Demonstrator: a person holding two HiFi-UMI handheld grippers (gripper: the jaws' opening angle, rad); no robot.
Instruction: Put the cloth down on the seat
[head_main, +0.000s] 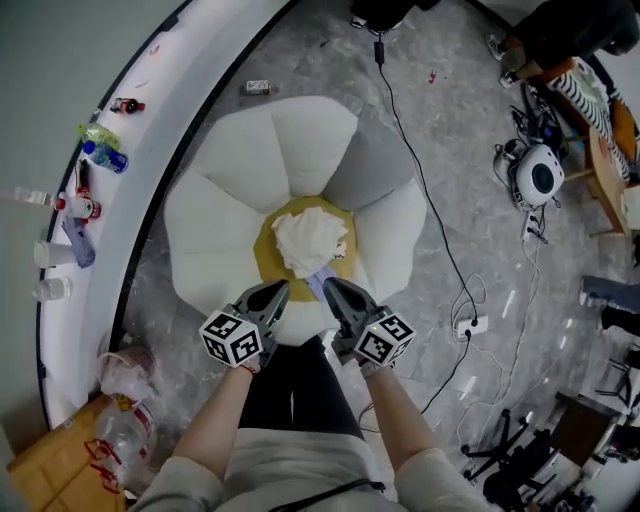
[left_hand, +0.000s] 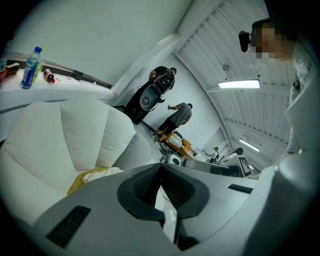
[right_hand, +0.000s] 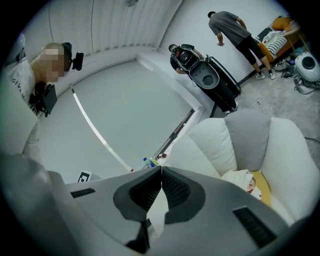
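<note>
Evidently the white cloth (head_main: 310, 240) is laid on the yellow centre (head_main: 264, 255) of the flower-shaped seat (head_main: 235, 200), at twelve o'clock from the left gripper (head_main: 282, 288) and right gripper (head_main: 329, 284) (both pinched closed, empty); only withdrawal seems called for.

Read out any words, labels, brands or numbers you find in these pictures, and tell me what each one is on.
"GIV": print on the person's white top, at the left edge of the right gripper view. The rest is cut off.
Label on the blue-capped bottle on the ledge: too small to read.
Marker cubes on the grippers: black-and-white square patterns only, no letters.
Nothing else is readable.
</note>
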